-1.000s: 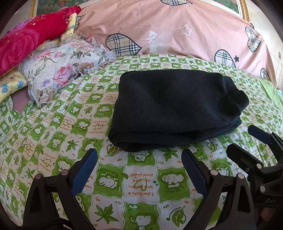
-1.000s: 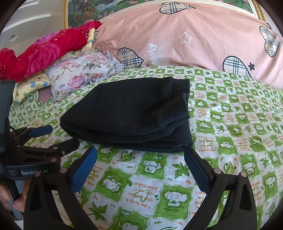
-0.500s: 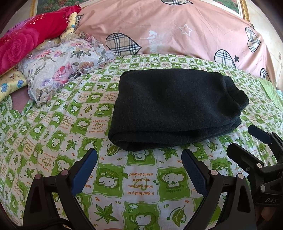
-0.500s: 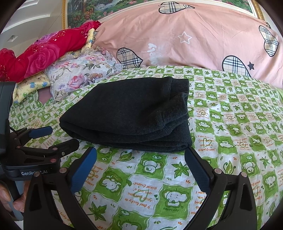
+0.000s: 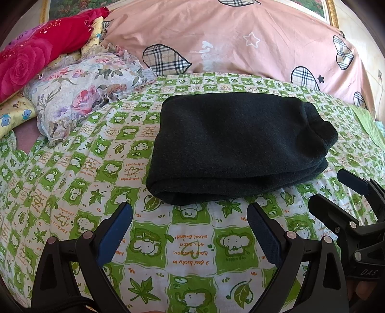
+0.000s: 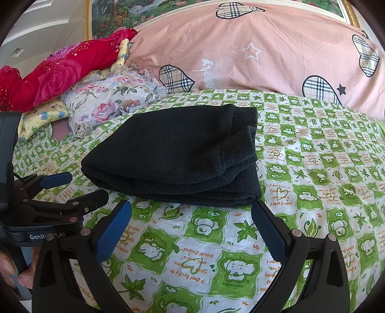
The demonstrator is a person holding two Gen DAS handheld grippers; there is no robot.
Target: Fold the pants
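Note:
The dark pants (image 5: 235, 146) lie folded into a thick rectangular bundle on the green-and-white patterned bedsheet (image 5: 182, 245); they also show in the right wrist view (image 6: 178, 154). My left gripper (image 5: 190, 216) is open and empty, just short of the bundle's near edge. My right gripper (image 6: 191, 214) is open and empty, close to the bundle's near right corner. The right gripper shows at the right edge of the left wrist view (image 5: 336, 187), and the left gripper at the left of the right wrist view (image 6: 81, 185), both open.
A large pink pillow (image 5: 240, 41) with plaid hearts lies along the back. A floral cloth (image 5: 84, 94) and a red rose-print blanket (image 5: 31, 57) are piled at the back left. A framed picture (image 6: 149, 9) hangs behind.
Both grippers have drawn back very slightly from the folded pants. The pants have not moved.

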